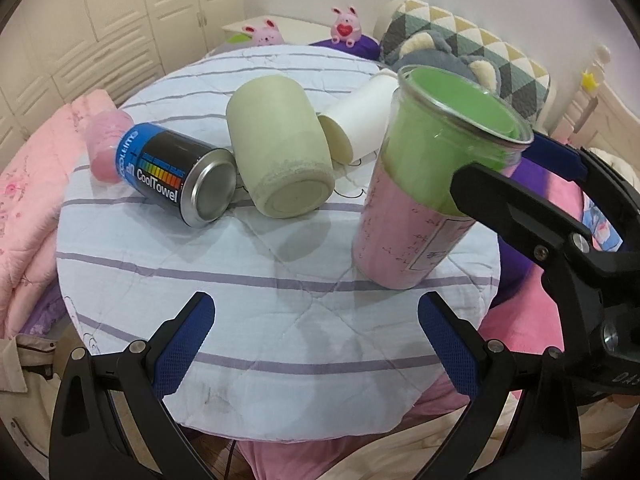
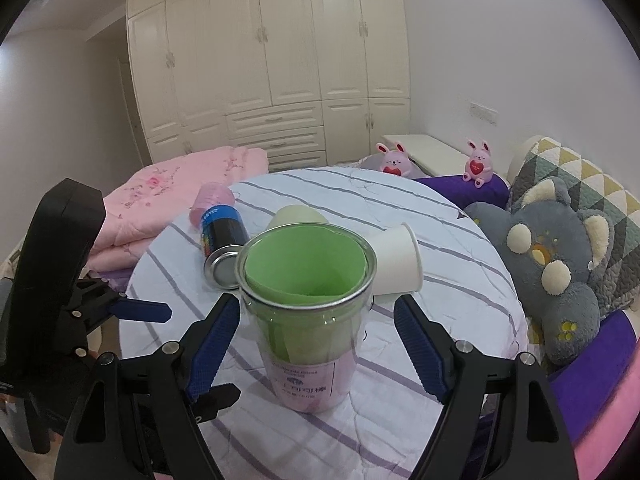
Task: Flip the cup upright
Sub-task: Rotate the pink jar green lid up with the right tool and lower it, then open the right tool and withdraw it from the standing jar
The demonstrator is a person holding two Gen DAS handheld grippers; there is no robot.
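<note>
Cup (image 2: 306, 320), clear with green and pink lining, standing upright, mouth up, near the front right of the round striped table (image 1: 280, 280). Right gripper (image 2: 316, 340) spread wide around it, fingers flanking both sides without touching. Left gripper (image 1: 316, 328) released, empty, low over the near edge. Beyond, lying tipped: CoolTowel can (image 1: 172, 172), cream mug (image 1: 280, 148), white paper cup (image 1: 360, 120).

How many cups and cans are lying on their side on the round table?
3: the CoolTowel can at left, the cream cup in the middle, and the white paper cup behind it. The clear cup stands upright. None seem hidden.
</note>
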